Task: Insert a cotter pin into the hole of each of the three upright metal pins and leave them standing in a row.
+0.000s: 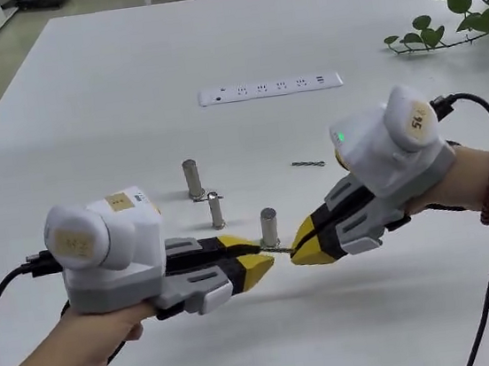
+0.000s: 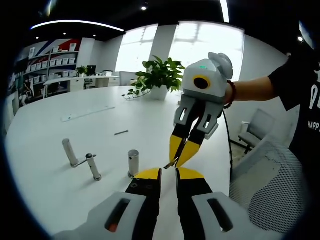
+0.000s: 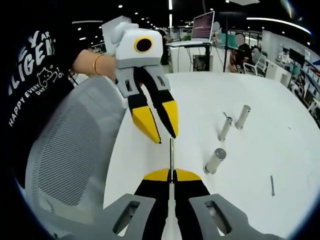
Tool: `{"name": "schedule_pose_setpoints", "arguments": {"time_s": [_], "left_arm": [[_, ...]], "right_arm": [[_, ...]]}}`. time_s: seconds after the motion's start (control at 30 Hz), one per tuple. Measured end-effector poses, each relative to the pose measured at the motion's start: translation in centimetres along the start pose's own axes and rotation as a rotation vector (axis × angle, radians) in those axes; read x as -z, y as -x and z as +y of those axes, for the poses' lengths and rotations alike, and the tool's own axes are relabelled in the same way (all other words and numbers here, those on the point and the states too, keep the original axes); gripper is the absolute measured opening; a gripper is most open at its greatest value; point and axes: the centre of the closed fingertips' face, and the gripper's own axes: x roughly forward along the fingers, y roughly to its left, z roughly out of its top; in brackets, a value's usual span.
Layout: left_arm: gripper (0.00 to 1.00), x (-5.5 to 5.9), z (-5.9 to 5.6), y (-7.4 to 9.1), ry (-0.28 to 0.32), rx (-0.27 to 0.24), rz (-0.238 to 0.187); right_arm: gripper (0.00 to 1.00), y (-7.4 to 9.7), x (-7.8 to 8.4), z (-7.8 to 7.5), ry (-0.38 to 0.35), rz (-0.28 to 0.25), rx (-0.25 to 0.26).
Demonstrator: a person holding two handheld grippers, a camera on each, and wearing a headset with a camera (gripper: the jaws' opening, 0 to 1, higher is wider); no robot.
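Cotter pin (image 3: 170, 150) in closed right gripper (image 3: 170, 175)

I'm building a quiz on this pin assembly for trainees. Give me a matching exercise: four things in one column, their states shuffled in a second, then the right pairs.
1. middle metal pin
2. nearest metal pin
3. loose cotter pin
4. right gripper

A. lies flat on the table
B. tongs shut on the held cotter pin
C. has the inserted cotter pin through its top
D. upright, no cotter pin in it

Pairs: 1-C, 2-D, 3-A, 4-B.
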Motion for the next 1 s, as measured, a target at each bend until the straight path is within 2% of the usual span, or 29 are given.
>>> {"name": "schedule_pose_setpoints", "arguments": {"time_s": [0.1, 0.27, 0.3, 0.47, 0.7, 0.8, 0.87, 1.0], "left_arm": [[0.1, 0.0, 0.6, -0.1, -0.01, -0.038, -0.004], [0.12, 0.7, 1.8, -0.7, -0.005, -0.114, 0.0], [0.13, 0.8, 2.0, -0.8, -0.01, -0.128, -0.003], [0.15, 1.2, 2.7, -1.3, 0.002, -0.177, -0.004], [0.15, 1.8, 3.4, -2.2, 0.012, -0.231, 0.009], [0.16, 2.1, 4.1, -2.7, 0.021, -0.266, 0.009], [0.15, 2.2, 4.5, -2.9, 0.036, -0.289, 0.01], [0.15, 2.5, 5.0, -3.7, 0.035, -0.308, 0.019]], "right_arm": [[0.0, 0.2, 0.5, -0.6, 0.001, 0.032, 0.018], [0.0, 0.5, 0.9, -1.5, -0.006, 0.067, 0.038], [0.0, 0.6, 1.2, -2.4, -0.01, 0.074, 0.042], [0.0, 0.8, 1.6, -3.4, -0.006, 0.103, 0.049], [0.0, 0.8, 2.4, -3.9, 0.001, 0.142, 0.06], [0.0, 0.9, 2.6, -4.2, -0.001, 0.156, 0.062], [0.0, 0.8, 2.8, -4.4, -0.03, 0.167, 0.065], [0.0, 0.7, 3.2, -4.8, -0.031, 0.189, 0.067]]}}
